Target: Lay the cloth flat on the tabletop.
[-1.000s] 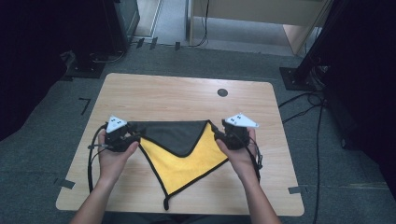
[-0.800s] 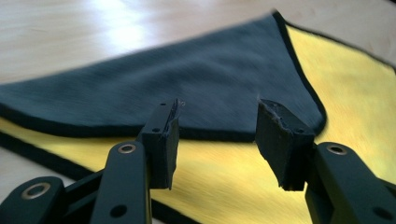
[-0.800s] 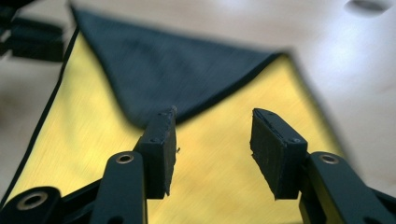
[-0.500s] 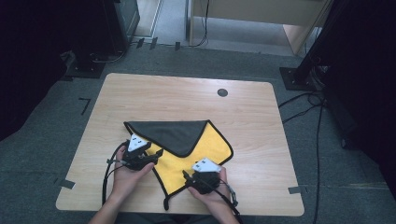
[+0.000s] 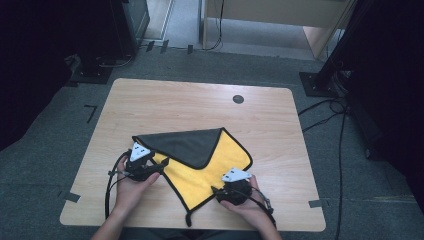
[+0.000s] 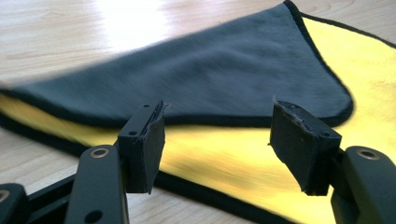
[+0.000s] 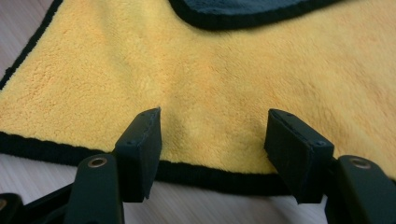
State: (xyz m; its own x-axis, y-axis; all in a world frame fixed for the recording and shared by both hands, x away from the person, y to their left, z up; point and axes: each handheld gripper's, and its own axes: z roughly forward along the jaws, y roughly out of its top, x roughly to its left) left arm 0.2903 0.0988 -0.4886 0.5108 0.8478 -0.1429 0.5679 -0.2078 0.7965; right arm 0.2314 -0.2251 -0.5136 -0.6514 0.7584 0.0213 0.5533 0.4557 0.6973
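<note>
Left gripper point(image 5: 159, 163) jaws spread wide, nothing between them; in the left gripper view point(image 6: 217, 140) the pads point(image 6: 144, 148) sit over the cloth's black-bound edge, yellow face just ahead. Can't tell if the pads touch the fabric, that view is motion-blurred. Right gripper point(image 5: 218, 191) also wide open, holding nothing; in the right gripper view point(image 7: 215, 149) its jaws straddle the black hem with yellow pile between and beyond them.

Left hand point(image 5: 131, 186) comes in from 7 o'clock, right hand point(image 5: 247, 206) from 5 o'clock.

Cloth point(image 5: 210, 170) lies flat on the near half of the table point(image 5: 200, 107), yellow with black binding, a dark grey flap point(image 5: 185, 145) folded over its far part. Long axis runs roughly 10 o'clock to 4 o'clock across the folded top edge; the lower corner points toward 6 o'clock, ending in a short black loop point(image 5: 188, 219) near the table's near edge. Flap tip points about 5 o'clock.

Left gripper is at the cloth's 9 o'clock edge, right gripper at its 5 o'clock edge.

Small dark round hole point(image 5: 238, 99) in the tabletop toward 12 o'clock, well apart from the cloth.
</note>
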